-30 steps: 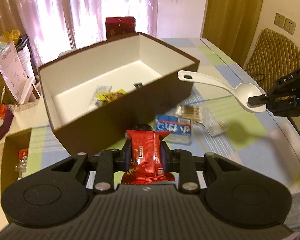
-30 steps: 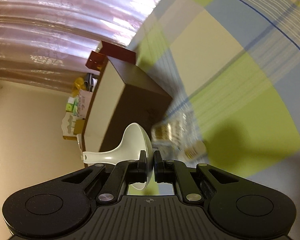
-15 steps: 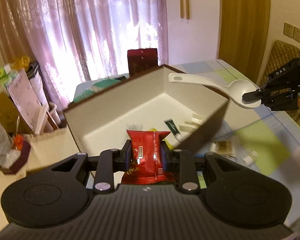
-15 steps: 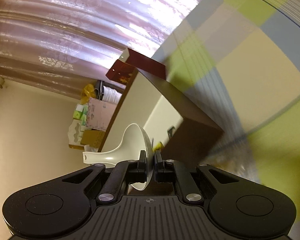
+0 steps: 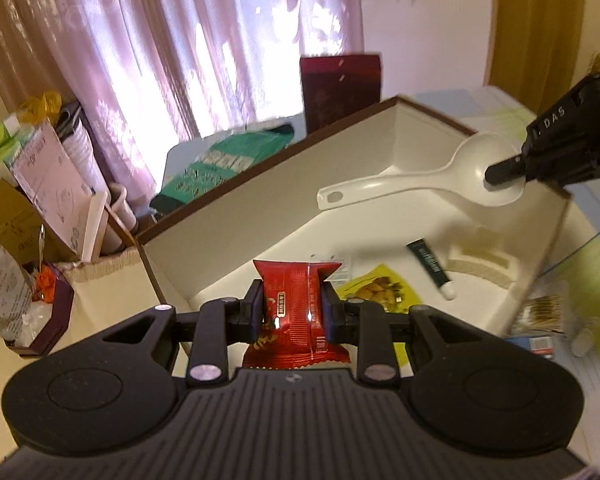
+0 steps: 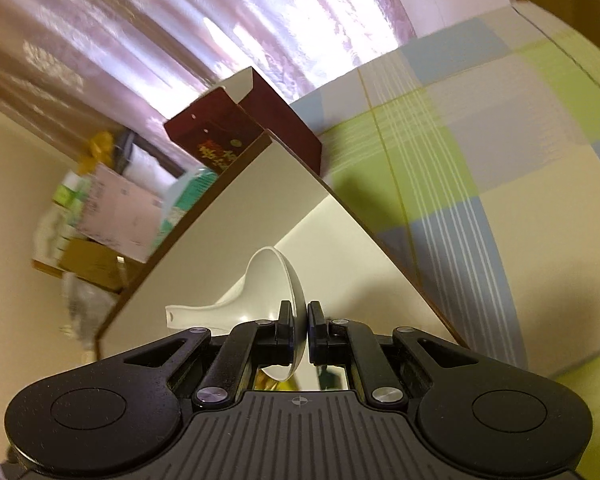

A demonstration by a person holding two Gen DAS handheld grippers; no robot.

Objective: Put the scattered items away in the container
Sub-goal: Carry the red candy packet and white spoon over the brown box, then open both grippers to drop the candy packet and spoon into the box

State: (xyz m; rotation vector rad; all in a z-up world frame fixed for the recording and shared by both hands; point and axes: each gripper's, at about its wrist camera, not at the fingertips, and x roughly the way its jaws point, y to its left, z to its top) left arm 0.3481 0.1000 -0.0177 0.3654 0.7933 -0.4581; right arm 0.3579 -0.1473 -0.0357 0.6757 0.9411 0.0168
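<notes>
My left gripper (image 5: 294,304) is shut on a red snack packet (image 5: 294,312) and holds it over the near edge of the brown box with a white inside (image 5: 260,204). My right gripper (image 6: 299,320) is shut on the bowl of a white plastic spoon (image 6: 268,284), held above the box's open top (image 6: 236,216). In the left wrist view the spoon (image 5: 416,180) hangs over the box with the right gripper (image 5: 508,170) at its bowl. A green tube (image 5: 430,266) and a yellow packet (image 5: 374,290) lie in the box.
A pack of cotton swabs (image 5: 542,312) and a blue packet (image 5: 534,342) lie on the checked tablecloth (image 6: 480,168) right of the box. A dark red carton (image 5: 340,88) stands behind it. Cluttered boxes and bags (image 5: 32,200) sit at the left by the curtain.
Both grippers have moved forward and over the box: the packet now hangs above its near edge and the spoon has come in over the box's inside.
</notes>
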